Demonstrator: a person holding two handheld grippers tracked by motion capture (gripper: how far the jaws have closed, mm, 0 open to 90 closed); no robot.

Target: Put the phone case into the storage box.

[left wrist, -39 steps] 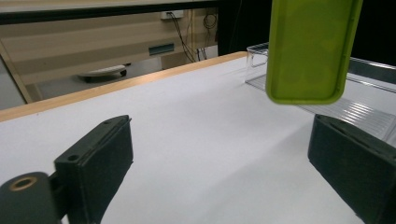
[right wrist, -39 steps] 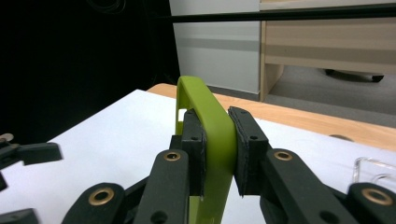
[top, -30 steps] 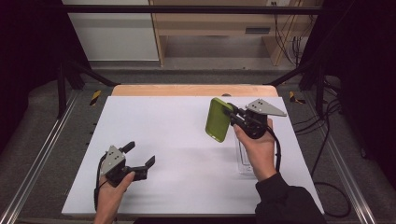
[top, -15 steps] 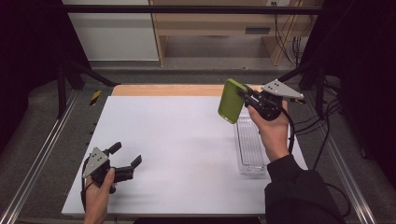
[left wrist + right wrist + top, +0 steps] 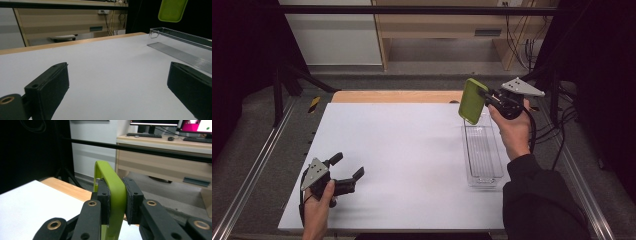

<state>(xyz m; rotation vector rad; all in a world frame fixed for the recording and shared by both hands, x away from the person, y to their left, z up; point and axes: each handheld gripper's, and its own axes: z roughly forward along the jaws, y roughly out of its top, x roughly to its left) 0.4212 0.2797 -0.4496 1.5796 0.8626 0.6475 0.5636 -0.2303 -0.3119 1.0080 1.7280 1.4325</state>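
A flat green lid (image 5: 473,101) hangs in the air above the far end of a clear plastic tray (image 5: 482,152) at the table's right. My right gripper (image 5: 484,96) is shut on the lid's edge; both pads press on the green lid (image 5: 113,192) in the right gripper view. My left gripper (image 5: 346,170) rests low at the near left of the white table (image 5: 402,150), jaws wide apart with nothing between them. From the left gripper view the green lid (image 5: 172,10) floats over the clear tray (image 5: 182,40).
A wooden strip (image 5: 392,96) runs along the table's far edge. Metal rails (image 5: 257,165) flank the table on both sides. Cables (image 5: 557,130) hang at the right. A wooden desk (image 5: 447,20) stands beyond.
My right gripper carried the green lid farther away and to the right, uncovering the clear tray. My left hand drew back toward the near left corner.
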